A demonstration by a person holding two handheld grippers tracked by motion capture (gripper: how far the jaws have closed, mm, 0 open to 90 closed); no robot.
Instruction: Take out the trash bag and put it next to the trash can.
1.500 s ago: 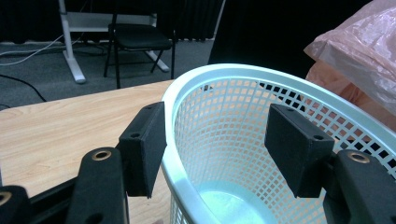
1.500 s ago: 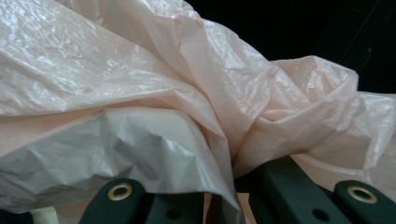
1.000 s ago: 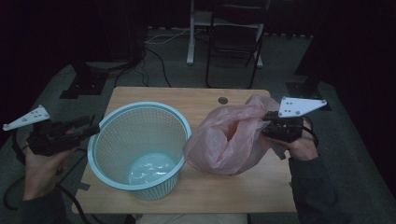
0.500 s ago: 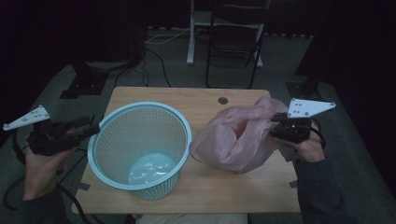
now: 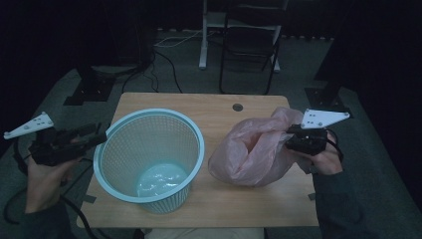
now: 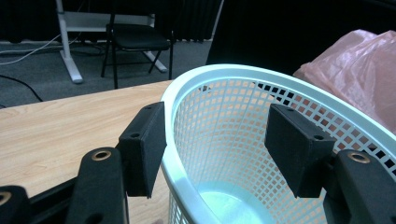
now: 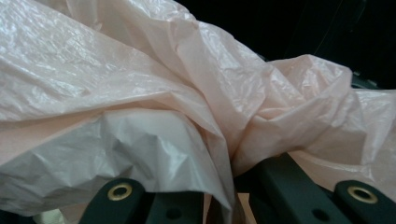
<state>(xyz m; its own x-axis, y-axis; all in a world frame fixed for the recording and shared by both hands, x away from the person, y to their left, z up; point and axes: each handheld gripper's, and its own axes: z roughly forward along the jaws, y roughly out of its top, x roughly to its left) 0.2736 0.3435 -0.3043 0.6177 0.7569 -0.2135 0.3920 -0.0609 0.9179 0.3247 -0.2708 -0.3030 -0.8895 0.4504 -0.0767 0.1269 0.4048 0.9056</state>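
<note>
1. high view: bag of pink plastic lies slumped on the tabletop right of the basket, long axis slanting up toward the right hand-held gripper, which pinches its top edge.
2. left gripper view: left hand-held gripper spread, straddling the basket rim without touching.
3. right gripper view: film bunched between pressed-together jaws; i'd lift it high enough that the mouth hangs open before carrying it across.

Pink plastic bag, crumpled and puffed, pinched between right jaws; pale blue mesh basket upright, rim straddled by left jaws, apparently untouched.
</note>
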